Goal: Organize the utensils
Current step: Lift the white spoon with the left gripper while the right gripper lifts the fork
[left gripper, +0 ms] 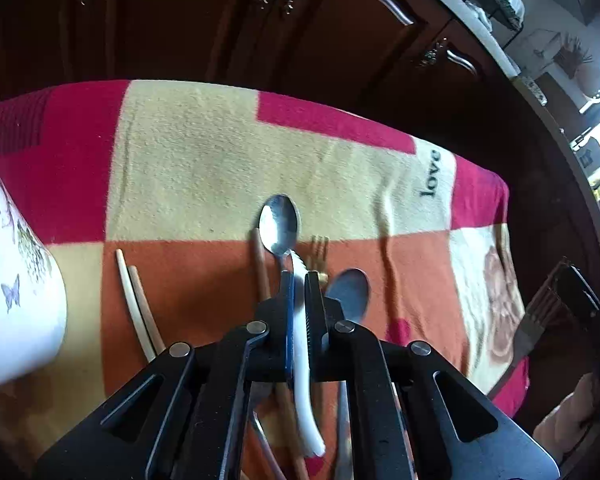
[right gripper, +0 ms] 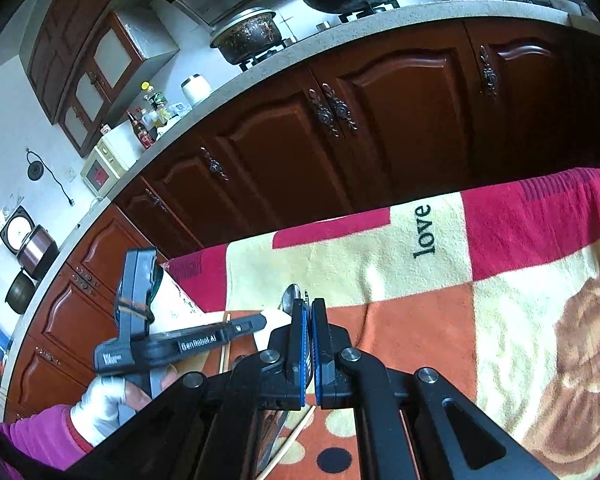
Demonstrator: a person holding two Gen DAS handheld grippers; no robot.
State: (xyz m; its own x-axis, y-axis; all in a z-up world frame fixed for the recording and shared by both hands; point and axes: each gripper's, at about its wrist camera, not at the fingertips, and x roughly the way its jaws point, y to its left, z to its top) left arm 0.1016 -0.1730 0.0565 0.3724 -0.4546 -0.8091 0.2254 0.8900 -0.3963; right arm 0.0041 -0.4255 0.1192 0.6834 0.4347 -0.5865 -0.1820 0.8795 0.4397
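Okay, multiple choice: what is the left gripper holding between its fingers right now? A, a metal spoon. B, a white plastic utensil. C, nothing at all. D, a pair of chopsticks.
B: in the left wrist view the left gripper is closed on a white plastic utensil, while the metal spoon and the pale chopsticks lie on the blanket.

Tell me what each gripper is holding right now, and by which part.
The left gripper clamps a white utensil near its serrated end, handle trailing back. The right gripper is shut, holding nothing visible.
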